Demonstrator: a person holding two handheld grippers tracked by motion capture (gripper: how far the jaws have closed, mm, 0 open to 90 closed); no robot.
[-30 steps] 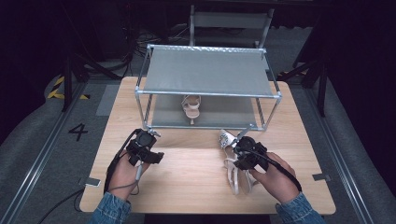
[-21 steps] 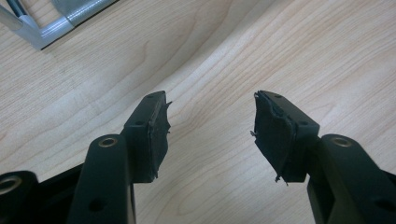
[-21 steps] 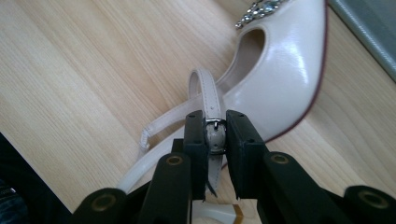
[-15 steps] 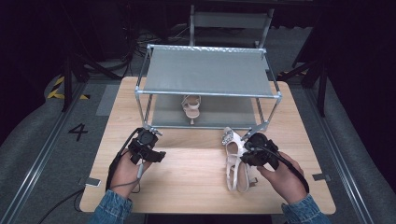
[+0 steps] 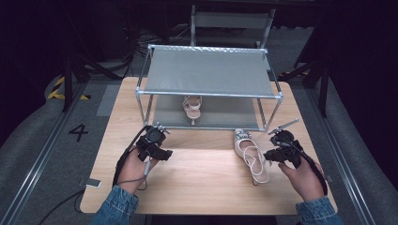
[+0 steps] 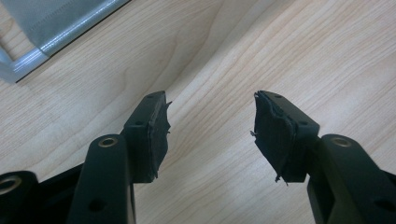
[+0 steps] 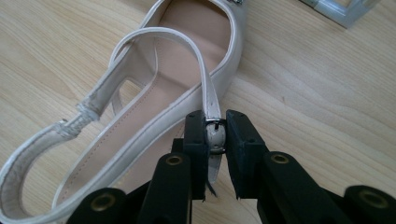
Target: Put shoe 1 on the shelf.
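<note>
right now the right gripper (image 7: 215, 135) has its two black jaws pinched narrow on the buckled strap (image 7: 211, 100) of a cream-white slingback sandal with a jewelled toe (image 5: 250, 153). in the right gripper view the small metal buckle sits squeezed between the pads, with the strap end poking down below them. the sandal lies on its sole on the pale wooden table (image 5: 202, 183), toe pointing toward the metal-framed shelf rack with grey mesh boards (image 5: 209, 70), heel strap toward the person. it rests just in front of the rack's right front leg, and the right gripper (image 5: 274, 149) sits at its right side, held by the person's hand in a blue denim sleeve.

the left gripper (image 6: 210, 126) stands with its jaws wide apart and only bare table wood between the worn pads; a corner of the rack's lower board shows at the upper left of that view. from the high view the left gripper (image 5: 157, 133) hovers near the rack's left front leg, well apart from the sandal.

a second matching cream sandal (image 5: 192, 107) stands on the rack's lower board, near the middle.
</note>
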